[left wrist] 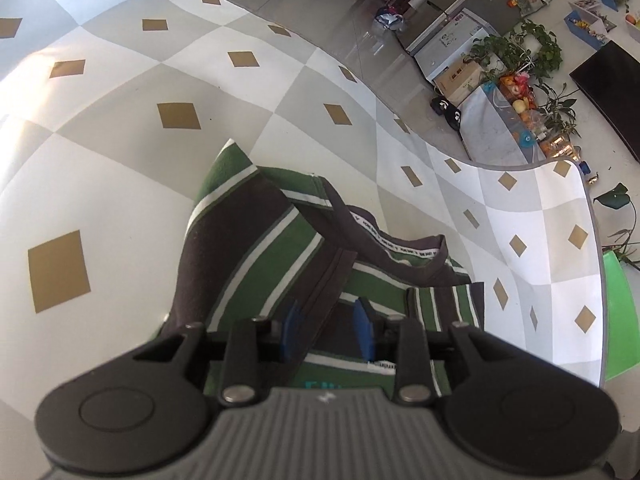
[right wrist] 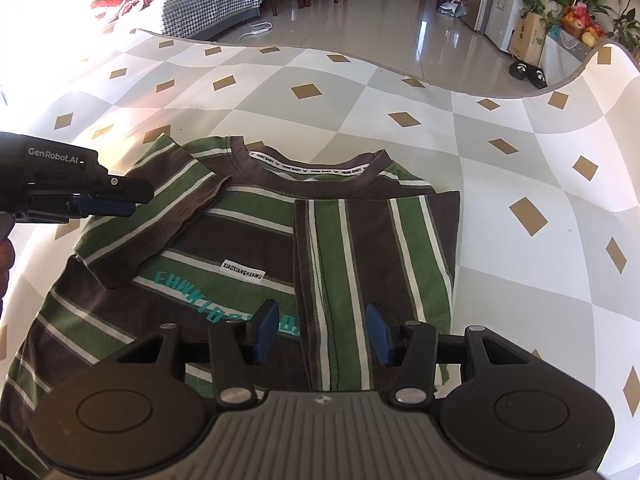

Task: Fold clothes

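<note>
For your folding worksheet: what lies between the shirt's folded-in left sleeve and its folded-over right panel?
In the right wrist view, the striped shirt's chest: a white label and teal lettering.

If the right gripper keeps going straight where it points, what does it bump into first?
Probably the striped shirt. The right gripper points down at it with open jaws, right over the folded-in side panel. That flap looks like the first thing touched, though depth is hard to judge.

Left gripper (left wrist: 330,330) hangs low over the striped T-shirt (left wrist: 256,240), blue pads slightly apart with nothing pinched between them. The shirt, green, brown and white, lies on a checked mat (left wrist: 120,140) with gold diamonds, its sleeve folded in across the body and the collar (left wrist: 400,250) up ahead.
</note>
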The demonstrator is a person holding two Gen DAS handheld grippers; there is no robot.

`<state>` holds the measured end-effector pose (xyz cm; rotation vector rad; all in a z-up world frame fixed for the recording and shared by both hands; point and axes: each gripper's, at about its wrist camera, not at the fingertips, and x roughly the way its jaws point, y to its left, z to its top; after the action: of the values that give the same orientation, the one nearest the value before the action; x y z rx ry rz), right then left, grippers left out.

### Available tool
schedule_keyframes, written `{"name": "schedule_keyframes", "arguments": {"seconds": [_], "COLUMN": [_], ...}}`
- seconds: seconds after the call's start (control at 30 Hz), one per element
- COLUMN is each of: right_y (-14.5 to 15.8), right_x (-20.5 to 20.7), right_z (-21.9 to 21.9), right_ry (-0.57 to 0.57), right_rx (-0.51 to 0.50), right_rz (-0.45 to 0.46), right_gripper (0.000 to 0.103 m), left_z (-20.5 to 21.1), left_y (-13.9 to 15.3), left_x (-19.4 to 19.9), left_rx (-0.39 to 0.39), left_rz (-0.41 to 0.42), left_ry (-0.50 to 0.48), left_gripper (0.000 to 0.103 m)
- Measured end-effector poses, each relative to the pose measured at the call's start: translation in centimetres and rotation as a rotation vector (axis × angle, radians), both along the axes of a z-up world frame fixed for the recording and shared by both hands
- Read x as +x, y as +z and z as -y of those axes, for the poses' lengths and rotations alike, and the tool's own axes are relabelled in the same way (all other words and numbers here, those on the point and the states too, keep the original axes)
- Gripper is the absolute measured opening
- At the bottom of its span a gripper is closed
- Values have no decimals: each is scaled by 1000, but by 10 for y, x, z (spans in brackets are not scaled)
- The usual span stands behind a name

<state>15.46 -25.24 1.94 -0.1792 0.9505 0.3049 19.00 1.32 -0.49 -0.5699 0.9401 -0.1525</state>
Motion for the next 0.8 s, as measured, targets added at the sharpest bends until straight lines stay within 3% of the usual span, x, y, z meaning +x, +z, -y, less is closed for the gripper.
{"name": "schedule_keyframes", "arguments": {"seconds": [0.13,0.37,0.5,0.67,0.8], "right_y": [-1,-12,-17,-27,-35], "right_x": [5,25,39,54,64], "right_z": [-13,-37,-47,-62,-70], "right_ry": [16,-13,-57,-76,-95], "right_rx": [65,183,254,256,263], "right_rz": [8,22,34,49,55], "right_gripper": [47,47,47,47,47], "left_z": [-11,-22,-22,-20,-19], "left_y": [-1,-29,-34,-28,-19], "left_x": [1,1,1,1,-1], "left_rx": [57,35,35,28,56], "left_rz": [-16,-101,-89,-103,-92], "left_ry": [43,45,37,36,25], "left_gripper": [35,36,36,37,46]}}
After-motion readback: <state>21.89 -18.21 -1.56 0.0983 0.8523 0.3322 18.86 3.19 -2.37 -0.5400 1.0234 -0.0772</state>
